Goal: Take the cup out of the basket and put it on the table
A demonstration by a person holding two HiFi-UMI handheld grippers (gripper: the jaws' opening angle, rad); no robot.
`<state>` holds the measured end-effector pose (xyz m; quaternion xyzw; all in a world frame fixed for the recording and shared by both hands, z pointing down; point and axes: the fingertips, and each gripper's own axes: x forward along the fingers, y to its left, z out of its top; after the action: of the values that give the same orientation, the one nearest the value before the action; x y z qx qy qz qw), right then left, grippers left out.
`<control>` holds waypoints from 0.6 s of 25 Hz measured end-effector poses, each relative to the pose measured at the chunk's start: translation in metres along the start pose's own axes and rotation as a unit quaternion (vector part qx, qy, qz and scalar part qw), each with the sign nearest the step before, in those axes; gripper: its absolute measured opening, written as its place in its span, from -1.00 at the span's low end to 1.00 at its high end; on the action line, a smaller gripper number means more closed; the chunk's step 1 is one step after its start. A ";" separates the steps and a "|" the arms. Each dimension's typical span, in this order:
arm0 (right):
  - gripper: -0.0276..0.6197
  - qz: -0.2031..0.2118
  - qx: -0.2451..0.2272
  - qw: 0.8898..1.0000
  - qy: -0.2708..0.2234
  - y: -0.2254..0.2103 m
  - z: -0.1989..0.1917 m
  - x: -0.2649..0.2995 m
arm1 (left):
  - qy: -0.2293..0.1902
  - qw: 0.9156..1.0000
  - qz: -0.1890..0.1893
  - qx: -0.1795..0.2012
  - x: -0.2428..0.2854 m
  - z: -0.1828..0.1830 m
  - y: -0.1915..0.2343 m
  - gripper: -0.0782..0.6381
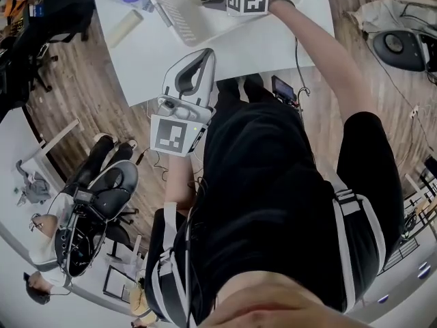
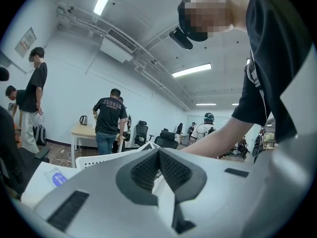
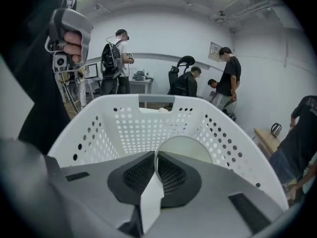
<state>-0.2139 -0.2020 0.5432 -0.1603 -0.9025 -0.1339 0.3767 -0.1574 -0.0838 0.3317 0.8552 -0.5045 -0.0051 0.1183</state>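
White perforated plastic surrounds the cup (image 3: 187, 150): it is inside the basket (image 3: 119, 128), which rests on the worktop (image 1: 225, 46). The right hand-held gripper (image 3: 155, 158) reaches into the basket, and its pads are pressed together on the cup's thin wall near the rim. The left hand-held gripper (image 2: 158, 163) hangs by the worktop's near edge, well apart from the basket, with its jaws together on nothing.

The bite takes only a thin edge, so I judge the grip to be weak. Once the cup's weight comes off the basket floor, the cup may swing about the pads or slip free. A tilted cup could then catch the basket's high wall on the way up. Nothing steadies the basket, so a snag could drag it across the smooth worktop or tip it.
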 end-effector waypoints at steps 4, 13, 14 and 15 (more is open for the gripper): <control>-0.80 -0.030 -0.010 0.999 -0.024 -0.004 0.027 -0.029 | -0.008 1.000 0.000 0.006 -0.003 0.002 -0.008 -0.73; -0.80 -0.079 -0.011 0.995 -0.057 0.016 0.077 -0.101 | -0.022 1.000 0.007 0.021 -0.013 0.013 -0.024 -0.73; -0.80 -0.080 -0.008 0.995 -0.060 0.021 0.080 -0.109 | -0.023 0.999 0.009 0.023 -0.014 0.014 -0.026 -0.73; -0.80 -0.082 -0.006 0.995 -0.062 0.027 0.084 -0.118 | -0.024 0.999 0.010 0.024 -0.015 0.016 -0.027 -0.73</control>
<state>-0.1783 -0.1697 0.4042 -0.0960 -0.9335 -0.1598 0.3063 -0.1436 -0.0620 0.3091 0.8521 -0.5161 -0.0126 0.0854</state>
